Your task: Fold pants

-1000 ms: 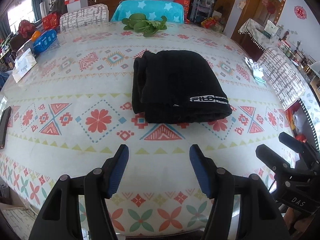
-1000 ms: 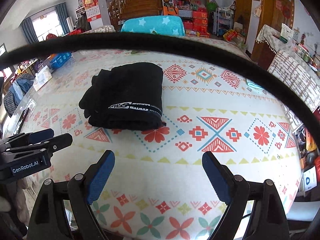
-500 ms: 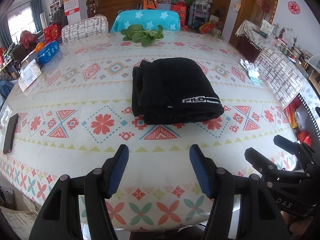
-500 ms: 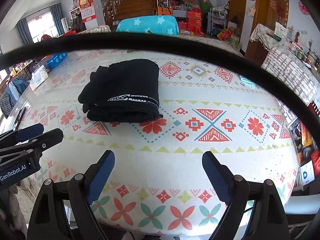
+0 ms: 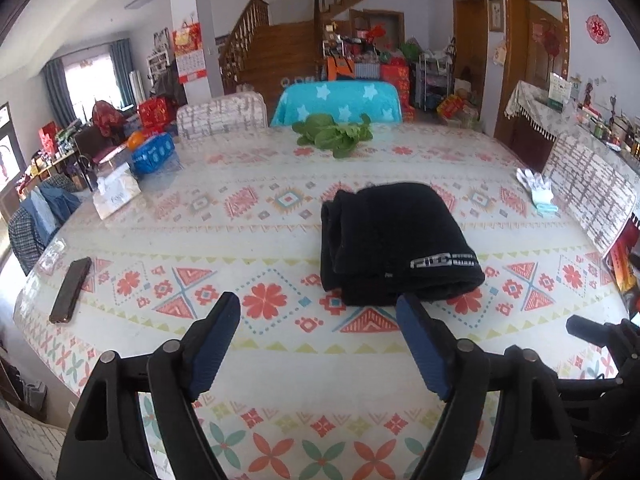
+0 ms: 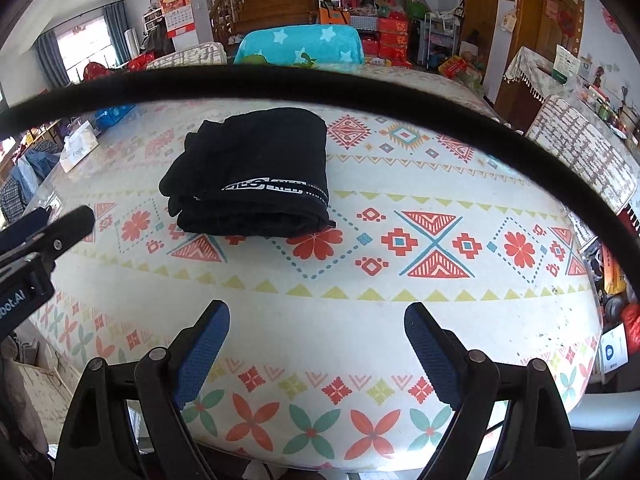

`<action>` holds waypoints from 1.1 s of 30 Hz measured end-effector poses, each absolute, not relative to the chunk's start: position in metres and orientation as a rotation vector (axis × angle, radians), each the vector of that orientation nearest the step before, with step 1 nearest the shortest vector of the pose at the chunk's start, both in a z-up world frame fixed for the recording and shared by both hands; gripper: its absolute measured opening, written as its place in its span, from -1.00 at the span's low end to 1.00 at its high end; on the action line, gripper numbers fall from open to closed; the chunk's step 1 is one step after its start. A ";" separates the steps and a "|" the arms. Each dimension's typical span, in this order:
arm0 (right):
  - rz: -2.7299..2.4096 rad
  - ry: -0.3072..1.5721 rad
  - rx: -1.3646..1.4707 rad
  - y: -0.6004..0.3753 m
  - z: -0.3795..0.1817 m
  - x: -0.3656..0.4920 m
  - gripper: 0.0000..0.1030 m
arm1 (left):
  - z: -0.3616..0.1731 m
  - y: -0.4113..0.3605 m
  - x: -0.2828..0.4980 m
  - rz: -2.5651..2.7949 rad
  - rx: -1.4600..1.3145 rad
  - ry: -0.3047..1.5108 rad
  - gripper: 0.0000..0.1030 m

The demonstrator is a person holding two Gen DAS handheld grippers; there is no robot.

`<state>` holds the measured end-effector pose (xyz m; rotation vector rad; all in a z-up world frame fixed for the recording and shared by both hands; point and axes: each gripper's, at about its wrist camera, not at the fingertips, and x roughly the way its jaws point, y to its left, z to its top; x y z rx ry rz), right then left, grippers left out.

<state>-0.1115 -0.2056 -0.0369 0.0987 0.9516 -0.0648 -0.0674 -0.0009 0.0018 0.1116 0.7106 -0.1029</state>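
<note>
Your left gripper [image 5: 318,312] is just spreading, empty; right gripper [image 6: 316,322] gaping empty, both near folded pants [image 5: 390,240].

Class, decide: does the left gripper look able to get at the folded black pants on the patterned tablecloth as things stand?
Probably yes: the left gripper, jaws open and just widened with nothing between them, faces the folded black pants across bare patterned tablecloth.

A phone [image 5: 71,289] lies near the patterned tablecloth's [image 5: 248,216] edge — leafy greens [image 5: 334,135] (far side), tissue box [image 5: 116,195].
</note>
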 end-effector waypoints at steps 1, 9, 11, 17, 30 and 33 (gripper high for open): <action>-0.065 0.949 0.098 -0.205 -0.037 -0.111 0.80 | 0.009 0.001 -0.070 -0.089 0.105 0.677 0.78; -0.051 0.929 0.087 -0.200 -0.031 -0.102 0.80 | 0.042 0.011 -0.058 -0.062 0.027 0.603 0.94; -0.050 0.922 0.085 -0.199 -0.028 -0.099 0.80 | 0.048 0.010 -0.050 -0.069 0.013 0.601 0.94; -0.066 0.907 0.103 -0.202 -0.025 -0.095 0.79 | 0.047 0.010 -0.041 -0.093 -0.047 0.646 0.94; -0.076 0.980 0.098 -0.199 -0.050 -0.085 0.79 | -0.025 -0.015 -0.035 -0.144 0.098 0.869 0.94; -0.079 0.994 0.096 -0.198 -0.054 -0.081 0.79 | -0.034 -0.013 -0.030 -0.151 0.090 0.907 0.94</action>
